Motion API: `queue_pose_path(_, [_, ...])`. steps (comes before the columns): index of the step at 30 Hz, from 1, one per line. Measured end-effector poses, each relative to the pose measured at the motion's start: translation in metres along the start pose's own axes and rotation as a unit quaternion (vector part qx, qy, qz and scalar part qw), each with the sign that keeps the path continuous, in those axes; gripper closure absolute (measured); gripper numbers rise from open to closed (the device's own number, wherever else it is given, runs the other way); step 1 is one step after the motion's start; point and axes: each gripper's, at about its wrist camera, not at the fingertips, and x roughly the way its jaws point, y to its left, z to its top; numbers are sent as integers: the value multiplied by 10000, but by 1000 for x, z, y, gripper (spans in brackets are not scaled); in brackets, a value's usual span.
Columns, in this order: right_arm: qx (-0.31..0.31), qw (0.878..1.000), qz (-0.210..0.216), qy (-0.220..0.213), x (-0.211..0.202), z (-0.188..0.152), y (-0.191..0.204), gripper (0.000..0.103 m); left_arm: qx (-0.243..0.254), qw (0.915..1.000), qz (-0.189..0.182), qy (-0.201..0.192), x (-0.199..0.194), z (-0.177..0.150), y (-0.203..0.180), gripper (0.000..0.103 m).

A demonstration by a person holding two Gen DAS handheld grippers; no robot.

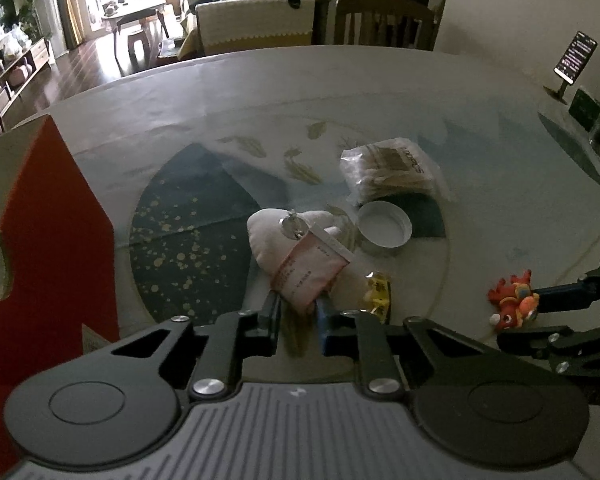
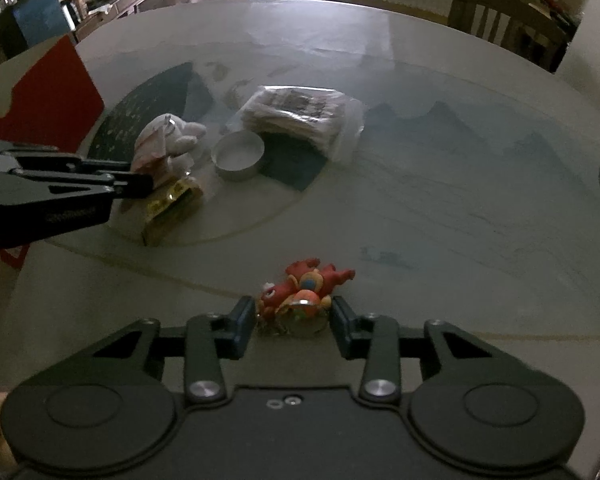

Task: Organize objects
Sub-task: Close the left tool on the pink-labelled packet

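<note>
The pink sachet point(image 1: 309, 274) lies against the white plush toy point(image 1: 276, 236), just left of the round tin point(image 1: 385, 229), pinched between the left gripper point(image 1: 298, 312) fingers. The right gripper point(image 2: 293, 320) fingers stand open around the red figurine point(image 2: 304, 294) on the tabletop point(image 2: 460, 208).

Left hand-held gripper point(image 1: 298, 314) at a pink sachet point(image 1: 309, 270)

Its two fingers stand on either side of the sachet's lower end, which lies over a white plush toy point(image 1: 268, 236) on the counter point(image 1: 380, 92). A round white lid point(image 1: 385, 229) and a red toy figure point(image 1: 514, 298) lie to the right.
</note>
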Motion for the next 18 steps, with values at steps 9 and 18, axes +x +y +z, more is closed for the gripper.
queue_pose_path(9, [236, 9995, 104, -195, -22, 1, -8, 64, -218, 9996, -41, -161, -18, -3, 4, 97])
queue_pose_path(18, [325, 9983, 283, -391, -46, -1, -10, 64, -424, 9984, -189, -325, -44, -12, 9, 98])
